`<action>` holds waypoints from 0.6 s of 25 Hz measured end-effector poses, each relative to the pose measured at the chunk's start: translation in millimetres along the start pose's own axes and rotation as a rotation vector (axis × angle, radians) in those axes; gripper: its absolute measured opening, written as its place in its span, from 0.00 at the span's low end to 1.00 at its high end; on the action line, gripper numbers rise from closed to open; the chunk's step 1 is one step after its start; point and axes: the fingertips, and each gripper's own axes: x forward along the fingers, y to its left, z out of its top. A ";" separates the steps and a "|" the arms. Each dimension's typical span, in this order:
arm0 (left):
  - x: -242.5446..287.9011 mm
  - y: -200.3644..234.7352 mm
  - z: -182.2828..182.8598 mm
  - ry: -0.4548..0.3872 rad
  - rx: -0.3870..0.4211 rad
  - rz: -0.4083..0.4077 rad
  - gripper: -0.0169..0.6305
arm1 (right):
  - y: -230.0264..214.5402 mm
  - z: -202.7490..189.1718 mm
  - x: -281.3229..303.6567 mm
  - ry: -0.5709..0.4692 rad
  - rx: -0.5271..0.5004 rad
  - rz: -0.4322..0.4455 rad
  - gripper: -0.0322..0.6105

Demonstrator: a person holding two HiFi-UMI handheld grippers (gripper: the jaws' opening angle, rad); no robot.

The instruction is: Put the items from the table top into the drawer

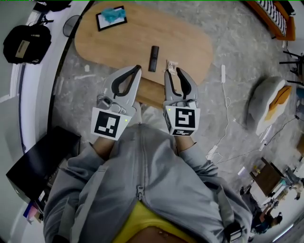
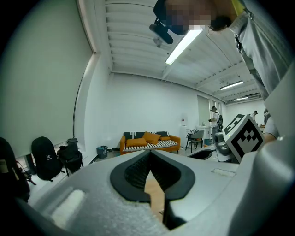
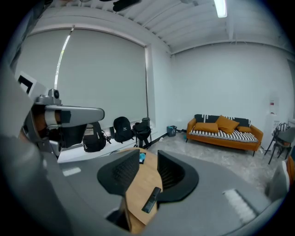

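jacket (image 1: pixel 142 166): grey zip-up, fills the bottom of the head view right under the camera

left tool (image 1: pixel 138 68): just past the jacket, at the near edge of the worktop. Jaws are pinched together at the tips, nothing in them. Its own view (image 2: pixel 150 153) only shows a sliver of wood below the pads

right tool (image 1: pixel 173 71): right beside the left one and level with it. Jaws are apart with a clear gap and nothing between them (image 3: pixel 148 156)

worktop (image 1: pixel 190 42): oval, light wood, on a grey marbled floor

wooden panel (image 1: pixel 149 92): sticks out under the near edge between the two tools, can't tell if that's the drawer

whitish scrap (image 1: pixel 171 63): tiny crumpled thing on the worktop, just beside the right tool's tips, can't say if they touch

remote (image 1: pixel 153 58): dark and slim, lying flat on the worktop just ahead of the tools. It shows through the right tool's gap too (image 3: pixel 151 200)

tray (image 1: pixel 111 18): dark, flat, at the far end of the worktop, well apart from the remote

teal thing (image 1: pixel 113 13): crumpled, sitting on the tray

cable (image 1: pixel 223 73): white, on the floor off the worktop's right side

backpack (image 1: pixel 26 42): black, by the wall at far left

sofa (image 3: pixel 223 131): orange with a striped seat, way across the room
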 end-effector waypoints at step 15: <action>46.3 40.1 -97.1 0.135 -0.051 -0.133 0.04 | -9.4 -78.6 92.6 0.136 0.029 -0.027 0.24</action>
